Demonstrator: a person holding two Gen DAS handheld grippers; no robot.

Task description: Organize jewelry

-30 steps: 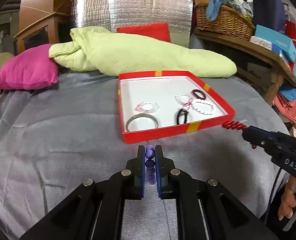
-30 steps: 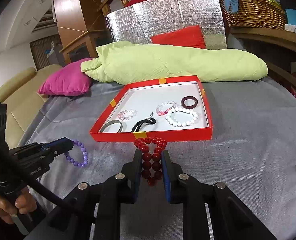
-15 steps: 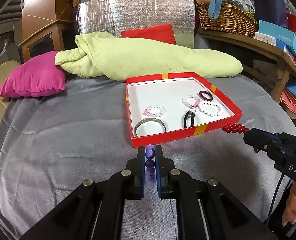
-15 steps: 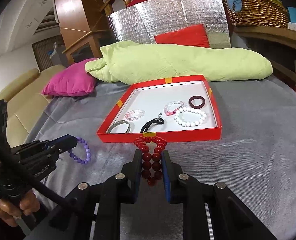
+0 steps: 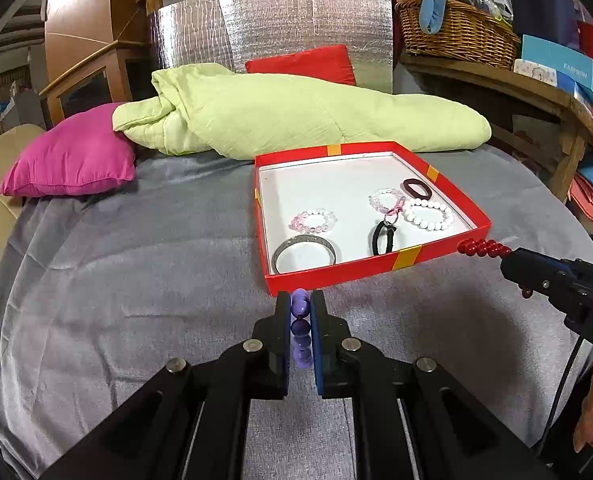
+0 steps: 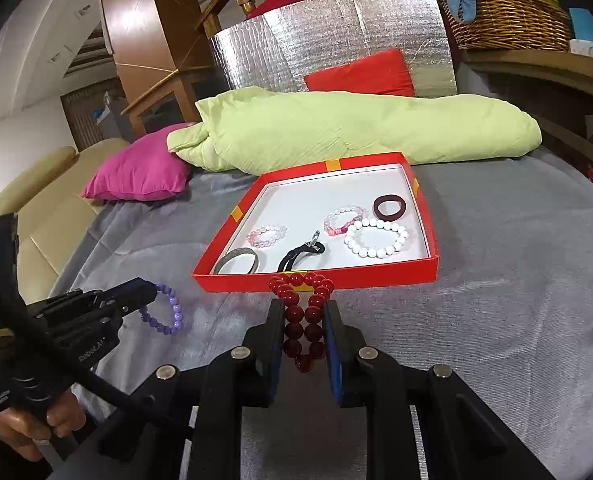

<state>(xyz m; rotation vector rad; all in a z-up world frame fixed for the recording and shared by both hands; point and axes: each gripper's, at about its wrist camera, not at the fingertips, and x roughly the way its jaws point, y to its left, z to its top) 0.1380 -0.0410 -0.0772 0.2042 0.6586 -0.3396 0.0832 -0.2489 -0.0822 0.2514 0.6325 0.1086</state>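
Bracelets fill my red tray (image 5: 370,270) on the grey table (image 5: 136,280): a silver bangle (image 5: 307,249), two pink strands, white beads (image 5: 427,213), a black cord, a dark ring. My left tool (image 5: 299,312) clamps the purple bracelet (image 6: 164,309) just short of the tray's near wall. My right tool (image 6: 305,320) grips the red bracelet (image 6: 302,312) there too.

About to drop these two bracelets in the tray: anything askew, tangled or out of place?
Nothing stands out. The red tray sits flat, its pieces lying apart, except that the pink bracelet touches the white bead bracelet. The left gripper pinches the purple bracelet; the right gripper holds the red bracelet.
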